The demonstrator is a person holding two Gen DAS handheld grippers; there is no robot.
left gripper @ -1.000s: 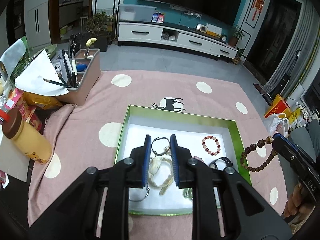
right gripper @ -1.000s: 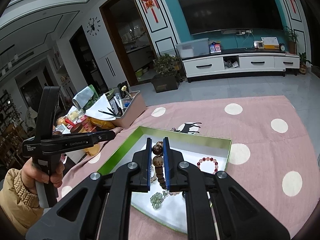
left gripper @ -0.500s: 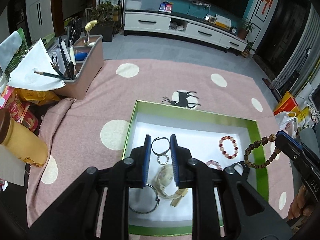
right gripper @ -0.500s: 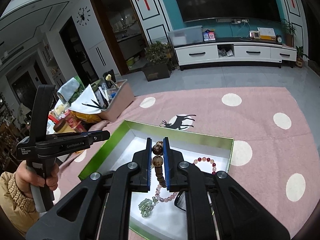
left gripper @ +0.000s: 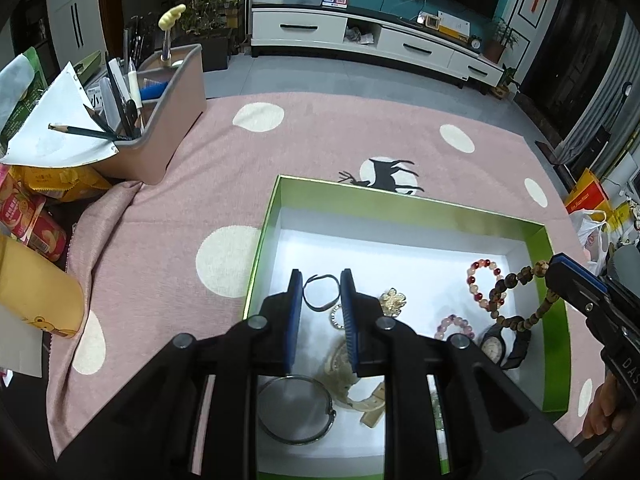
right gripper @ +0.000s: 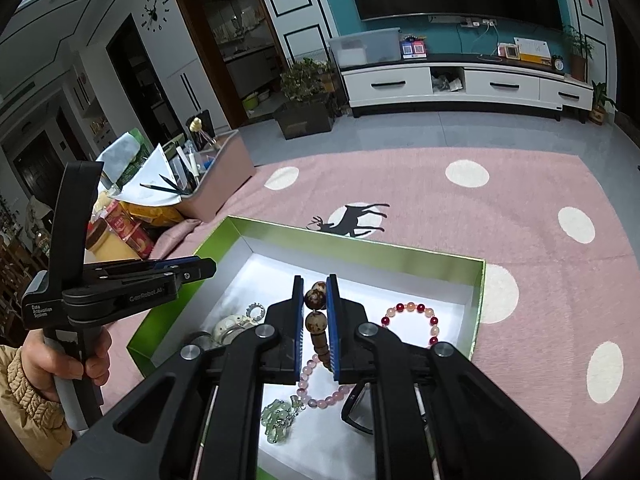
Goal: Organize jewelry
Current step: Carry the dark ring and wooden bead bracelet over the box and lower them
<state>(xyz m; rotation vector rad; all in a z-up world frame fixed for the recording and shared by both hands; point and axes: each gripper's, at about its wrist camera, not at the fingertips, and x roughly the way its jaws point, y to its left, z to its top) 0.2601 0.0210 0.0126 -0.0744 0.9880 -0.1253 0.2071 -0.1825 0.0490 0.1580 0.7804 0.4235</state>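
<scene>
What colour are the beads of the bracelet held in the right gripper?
Brown, wood-like beads, clamped in the right gripper; the right wrist view shows them best.

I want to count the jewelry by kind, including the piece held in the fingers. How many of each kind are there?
Bead bracelets: 3 (red, pink, brown, held)
Watches: 2 (black, cream)
Bangles: 2 (silver, black)
Sparkly ring: 1
Gold brooch: 1
Green pendant: 1
Total: 10
</scene>
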